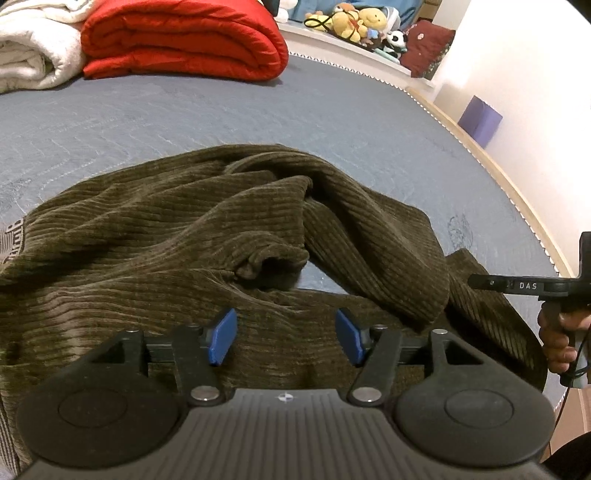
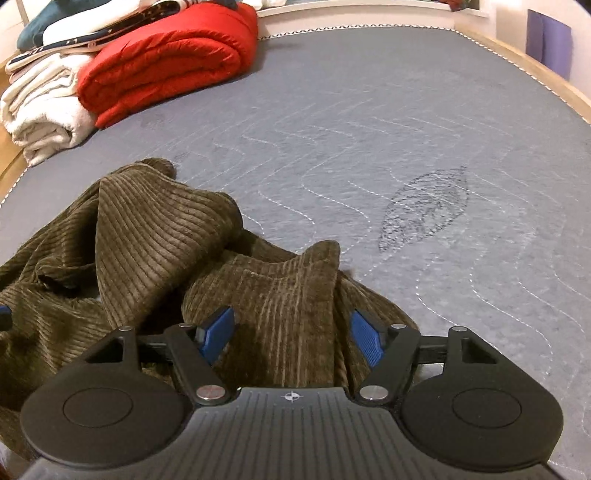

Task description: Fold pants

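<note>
Olive-brown corduroy pants (image 1: 155,236) lie crumpled on the grey-blue quilted bed cover (image 1: 258,110), with a hem opening (image 1: 273,264) near the middle. My left gripper (image 1: 286,338) hangs open just over the cloth, and its blue pads (image 1: 223,338) stand apart with nothing pinched. In the right wrist view the pants (image 2: 147,229) fill the lower left. My right gripper (image 2: 291,336) is open, and a raised ridge of corduroy (image 2: 288,288) stands between its pads without being pressed. The right gripper (image 1: 517,284) and the hand (image 1: 557,339) holding it show at the right edge of the left wrist view.
A folded red quilt (image 1: 184,40) and a white blanket (image 1: 33,51) are stacked at the far left of the bed. Plush toys (image 1: 354,22) sit on a ledge behind. A purple box (image 1: 480,120) stands by the wall beyond the wooden bed edge (image 2: 546,77).
</note>
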### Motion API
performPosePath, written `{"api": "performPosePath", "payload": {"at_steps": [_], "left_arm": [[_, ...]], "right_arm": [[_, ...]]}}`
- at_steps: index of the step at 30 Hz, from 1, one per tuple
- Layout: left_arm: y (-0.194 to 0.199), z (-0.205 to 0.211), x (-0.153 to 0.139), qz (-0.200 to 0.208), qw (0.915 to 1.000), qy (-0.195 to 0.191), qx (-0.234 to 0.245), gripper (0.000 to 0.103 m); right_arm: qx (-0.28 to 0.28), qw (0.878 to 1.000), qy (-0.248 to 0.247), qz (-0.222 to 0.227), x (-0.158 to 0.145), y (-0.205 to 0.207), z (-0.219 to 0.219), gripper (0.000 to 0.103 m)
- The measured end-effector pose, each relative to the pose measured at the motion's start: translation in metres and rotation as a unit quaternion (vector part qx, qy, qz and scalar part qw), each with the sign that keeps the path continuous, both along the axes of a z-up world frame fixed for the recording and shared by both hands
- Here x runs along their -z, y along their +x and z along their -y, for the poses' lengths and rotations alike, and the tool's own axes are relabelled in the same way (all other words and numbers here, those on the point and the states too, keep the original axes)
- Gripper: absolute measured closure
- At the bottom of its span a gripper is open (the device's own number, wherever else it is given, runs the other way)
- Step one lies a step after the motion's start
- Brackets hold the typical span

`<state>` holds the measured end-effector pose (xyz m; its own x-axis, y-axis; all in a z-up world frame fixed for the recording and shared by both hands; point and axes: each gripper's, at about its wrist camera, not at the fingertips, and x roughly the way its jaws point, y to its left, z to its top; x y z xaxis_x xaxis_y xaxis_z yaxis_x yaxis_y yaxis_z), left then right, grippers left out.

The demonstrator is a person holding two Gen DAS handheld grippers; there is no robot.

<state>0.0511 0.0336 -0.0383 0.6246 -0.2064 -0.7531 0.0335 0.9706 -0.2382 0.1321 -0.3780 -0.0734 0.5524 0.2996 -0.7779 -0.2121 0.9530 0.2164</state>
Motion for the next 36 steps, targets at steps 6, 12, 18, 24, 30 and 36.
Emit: {"api": "performPosePath", "payload": {"at_steps": [6, 12, 18, 24, 30, 36], "left_arm": [[0.0, 0.005, -0.003, 0.002, 1.0, 0.0, 0.003, 0.037], [-0.001, 0.007, -0.002, 0.002, 1.0, 0.0, 0.0, 0.037], [-0.001, 0.005, -0.001, -0.001, 1.0, 0.001, -0.006, 0.037], [0.002, 0.01, -0.003, -0.001, 1.0, -0.007, -0.005, 0.037], [0.003, 0.029, -0.003, -0.003, 1.0, -0.005, 0.008, 0.035], [0.002, 0.035, -0.003, -0.002, 0.9999, -0.001, 0.011, 0.033]], "right_arm": [[0.001, 1.0, 0.004, 0.017, -0.008, -0.003, 0.006, 0.09], [0.014, 0.994, 0.057, 0.092, -0.043, -0.022, 0.028, 0.091], [0.068, 0.977, 0.094, 0.18, -0.088, -0.061, 0.067, 0.092], [0.203, 0.96, 0.049, 0.187, -0.107, -0.105, 0.123, 0.092], [0.418, 0.907, 0.032, 0.039, -0.074, -0.142, 0.203, 0.089], [0.533, 0.84, -0.037, 0.095, -0.085, -0.156, 0.221, 0.055]]}}
